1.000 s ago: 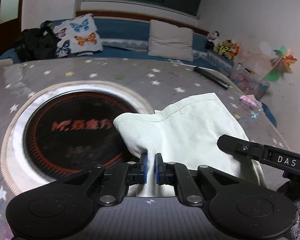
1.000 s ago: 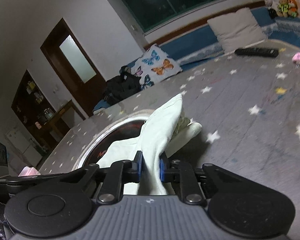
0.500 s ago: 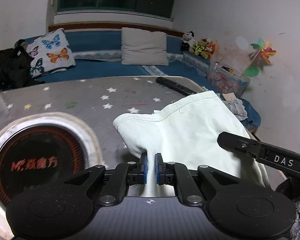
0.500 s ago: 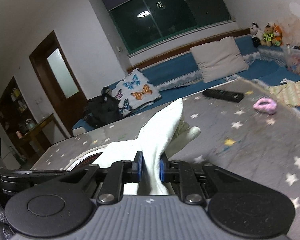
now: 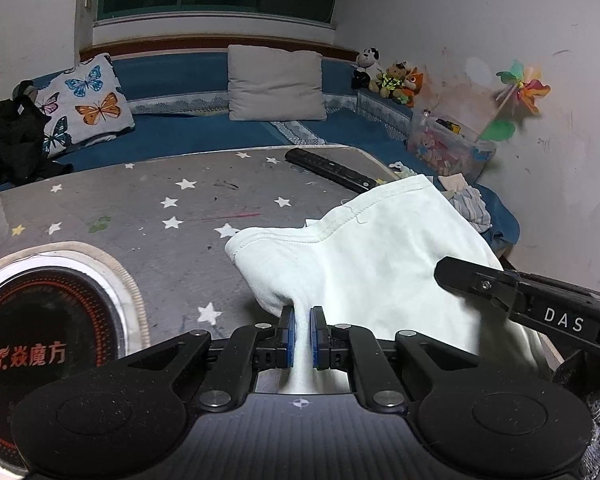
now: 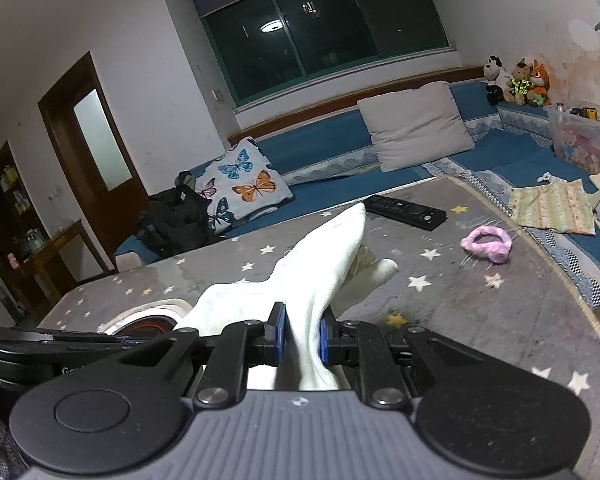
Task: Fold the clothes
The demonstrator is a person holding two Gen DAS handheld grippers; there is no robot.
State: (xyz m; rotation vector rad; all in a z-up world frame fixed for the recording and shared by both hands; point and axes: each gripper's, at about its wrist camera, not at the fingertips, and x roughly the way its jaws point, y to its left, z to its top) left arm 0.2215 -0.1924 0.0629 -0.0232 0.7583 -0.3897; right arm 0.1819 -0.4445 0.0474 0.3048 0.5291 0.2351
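Left gripper (image 5: 300, 332) clamped on a fold of the pale garment (image 5: 380, 256). Right gripper (image 6: 301, 336) likewise clamped on it. Garment bunched over the star-patterned table (image 5: 160, 216), beside the round burner (image 5: 48, 328).

Ahead of the gripper, a dark window (image 6: 324, 36) is reflecting a ceiling lamp above a blue bench (image 5: 204, 136) along white walls; to its left, a brown door (image 6: 96, 152) is standing shut.

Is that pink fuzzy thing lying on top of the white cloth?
No, the pink fuzzy thing lies on the starry table cover, apart from the white cloth.
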